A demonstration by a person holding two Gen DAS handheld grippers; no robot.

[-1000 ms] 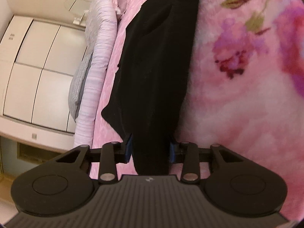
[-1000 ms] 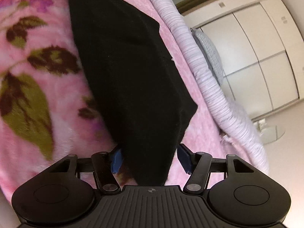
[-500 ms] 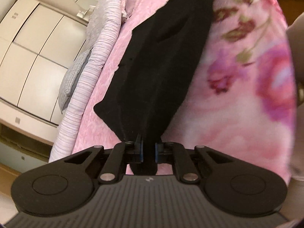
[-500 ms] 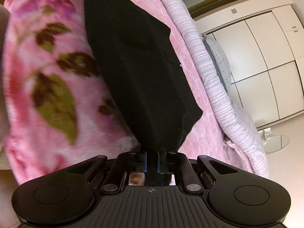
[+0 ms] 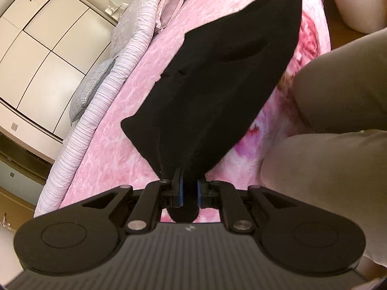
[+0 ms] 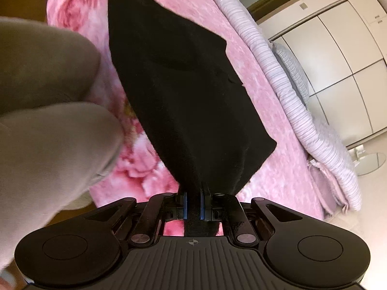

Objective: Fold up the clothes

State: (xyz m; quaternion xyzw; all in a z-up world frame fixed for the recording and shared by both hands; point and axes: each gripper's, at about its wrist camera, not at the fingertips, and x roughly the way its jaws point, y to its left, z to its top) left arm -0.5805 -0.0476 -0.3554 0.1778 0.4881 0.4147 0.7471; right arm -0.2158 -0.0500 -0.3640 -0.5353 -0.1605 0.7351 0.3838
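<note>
Both grippers, left (image 5: 189, 189) and right (image 6: 192, 205), are clenched on opposite ends of the black garment (image 5: 217, 91) stretched above the pink blanket (image 5: 135, 111); level, even tension should keep the fold square.

In your left wrist view, the beige trousered legs (image 5: 338, 125) crowd the right of the frame, and the stretched black cloth garment (image 5: 217, 84) fills the centre. Bare fluffy pink blanket (image 5: 125, 169) lies open at lower left, bounded by the rolled lilac striped quilt (image 5: 96, 111). In your right wrist view, open blanket sits right of centre.
</note>
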